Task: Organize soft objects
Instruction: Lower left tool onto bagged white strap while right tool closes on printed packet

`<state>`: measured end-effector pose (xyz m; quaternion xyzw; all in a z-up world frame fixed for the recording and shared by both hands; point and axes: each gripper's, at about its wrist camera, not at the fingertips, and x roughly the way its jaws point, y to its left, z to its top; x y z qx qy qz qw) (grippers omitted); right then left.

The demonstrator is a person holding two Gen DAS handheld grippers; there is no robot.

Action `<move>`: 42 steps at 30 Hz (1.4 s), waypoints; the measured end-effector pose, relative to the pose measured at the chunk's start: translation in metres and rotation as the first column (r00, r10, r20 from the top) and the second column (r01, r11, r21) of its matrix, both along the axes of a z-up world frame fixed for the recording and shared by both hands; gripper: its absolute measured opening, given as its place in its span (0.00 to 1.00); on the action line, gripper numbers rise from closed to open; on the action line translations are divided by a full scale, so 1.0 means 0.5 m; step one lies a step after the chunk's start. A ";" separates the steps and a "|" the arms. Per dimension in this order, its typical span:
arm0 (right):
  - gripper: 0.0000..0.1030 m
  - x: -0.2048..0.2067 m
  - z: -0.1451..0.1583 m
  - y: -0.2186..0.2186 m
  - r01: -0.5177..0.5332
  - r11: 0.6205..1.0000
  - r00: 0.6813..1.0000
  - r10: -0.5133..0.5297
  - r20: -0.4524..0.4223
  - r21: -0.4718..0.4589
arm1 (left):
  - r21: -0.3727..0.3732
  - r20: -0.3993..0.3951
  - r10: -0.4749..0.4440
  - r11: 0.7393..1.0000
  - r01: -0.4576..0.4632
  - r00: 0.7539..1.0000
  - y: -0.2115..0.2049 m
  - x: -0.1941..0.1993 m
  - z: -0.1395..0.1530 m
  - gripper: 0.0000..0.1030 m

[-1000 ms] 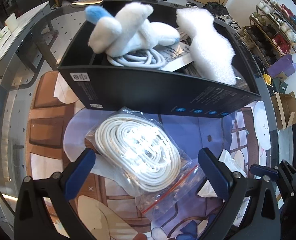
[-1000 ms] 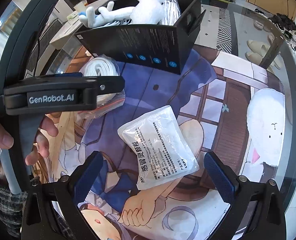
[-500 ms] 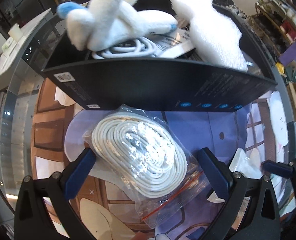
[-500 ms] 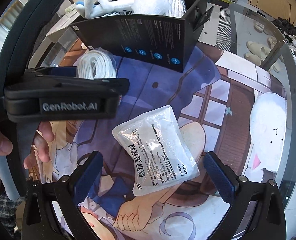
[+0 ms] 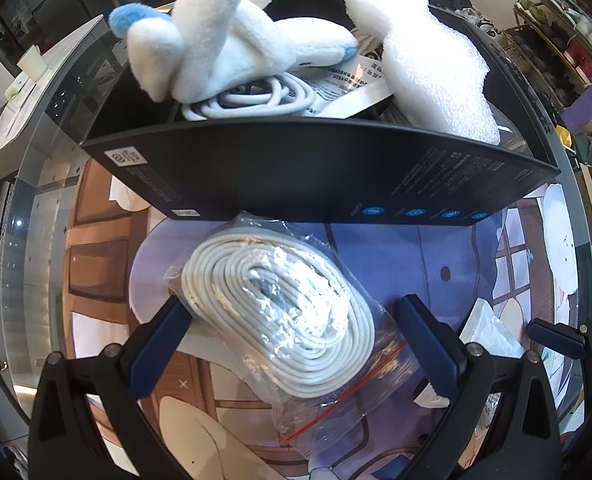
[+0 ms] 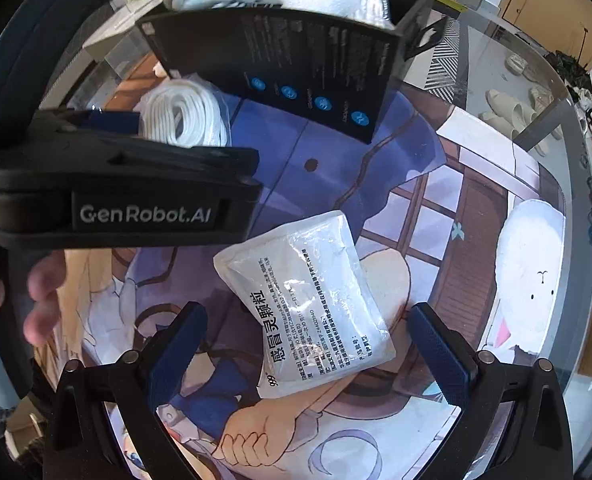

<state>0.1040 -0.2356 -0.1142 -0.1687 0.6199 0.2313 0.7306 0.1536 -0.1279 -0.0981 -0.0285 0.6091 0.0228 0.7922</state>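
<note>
While both grippers hang open, left gripper (image 5: 292, 340) straddles the bagged cable (image 5: 284, 316); right gripper (image 6: 303, 348) straddles the sachet (image 6: 307, 312). Next: close, lift into box (image 5: 296, 176).

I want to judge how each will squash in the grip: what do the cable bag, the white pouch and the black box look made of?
Cable bag: thin clear plastic, glossy and wrinkled, over a coiled white cord. White pouch: shiny printed film, puffy, probably plastic or foil laminate. Black box: matte printed cardboard, by its thin flat walls.
</note>
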 end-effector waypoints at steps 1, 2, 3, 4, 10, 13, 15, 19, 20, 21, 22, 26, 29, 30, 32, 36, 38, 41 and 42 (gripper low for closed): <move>0.99 -0.009 0.000 0.007 -0.005 1.000 1.000 0.005 0.004 -0.012 | -0.001 0.002 0.000 1.000 0.000 1.000 0.005 -0.004 0.000 1.00; 0.99 -0.012 -0.002 0.013 -0.008 1.000 1.000 0.008 0.007 -0.022 | -0.001 0.006 0.001 1.000 -0.001 1.000 0.005 -0.006 0.000 1.00; 0.99 -0.012 -0.002 0.015 -0.002 1.000 1.000 0.002 0.005 -0.024 | 0.001 0.009 -0.001 1.000 0.001 1.000 0.007 -0.012 -0.001 1.00; 0.99 -0.012 -0.002 0.015 0.003 1.000 1.000 -0.003 0.004 -0.022 | 0.000 0.012 -0.002 1.000 0.002 1.000 0.007 -0.013 -0.001 0.99; 0.93 -0.015 0.006 0.006 0.017 1.000 1.000 -0.017 0.010 -0.026 | 0.000 0.011 0.000 1.000 0.000 1.000 0.017 -0.025 0.008 0.87; 0.83 -0.014 0.016 -0.001 0.027 0.999 1.000 -0.027 0.017 -0.023 | 0.001 0.014 0.002 1.000 -0.002 1.000 0.027 -0.031 0.011 0.79; 0.76 -0.015 0.023 -0.005 0.029 0.999 0.999 -0.028 0.020 -0.022 | 0.001 0.016 0.000 1.000 0.000 1.000 0.034 -0.034 0.015 0.73; 0.62 -0.023 0.033 -0.005 0.032 0.999 0.999 -0.031 0.029 -0.017 | -0.001 0.020 0.000 1.000 0.000 1.000 0.053 -0.043 0.022 0.56; 0.57 -0.029 0.033 -0.003 0.032 0.999 0.999 -0.031 0.030 -0.016 | -0.002 0.022 -0.002 1.000 0.002 1.000 0.058 -0.045 0.023 0.54; 0.56 -0.031 0.035 -0.002 0.032 0.999 0.999 -0.031 0.031 -0.015 | -0.006 0.022 -0.003 1.000 0.003 1.000 0.063 -0.047 0.024 0.50; 0.54 -0.032 0.035 -0.003 0.032 0.999 0.999 -0.032 0.031 -0.017 | -0.010 0.022 -0.004 1.000 0.004 1.000 0.068 -0.049 0.025 0.46; 0.48 -0.022 0.035 -0.012 0.042 0.999 0.999 -0.041 0.036 -0.007 | -0.024 0.022 -0.007 1.000 0.007 1.000 0.090 -0.056 0.029 0.38; 0.44 -0.020 0.038 -0.017 0.060 0.998 0.998 -0.061 0.034 0.011 | -0.026 0.020 -0.019 0.999 0.019 1.000 0.102 -0.063 0.032 0.35; 0.44 -0.020 0.039 -0.019 0.064 0.998 0.997 -0.065 0.033 0.017 | -0.028 0.021 -0.023 0.999 0.023 1.000 0.106 -0.067 0.033 0.35; 0.42 -0.018 0.043 -0.023 0.073 0.997 0.997 -0.074 0.029 0.030 | -0.037 0.024 -0.025 0.999 0.026 0.999 0.114 -0.070 0.035 0.34; 0.42 -0.014 0.046 -0.034 0.091 0.994 0.995 -0.092 0.023 0.062 | -0.037 0.035 -0.042 0.998 0.043 0.999 0.116 -0.081 0.030 0.33; 0.42 -0.008 0.047 -0.042 0.099 0.992 0.995 -0.100 0.020 0.076 | -0.037 0.034 -0.042 0.998 0.044 0.999 0.121 -0.080 0.032 0.33; 0.38 -0.004 0.054 -0.050 0.107 0.989 0.994 -0.110 0.022 0.098 | -0.033 0.034 -0.044 0.998 0.045 0.998 0.128 -0.082 0.033 0.33; 0.36 -0.002 0.059 -0.050 0.110 0.988 0.993 -0.113 0.022 0.105 | -0.031 0.036 -0.045 0.998 0.046 0.998 0.128 -0.082 0.035 0.33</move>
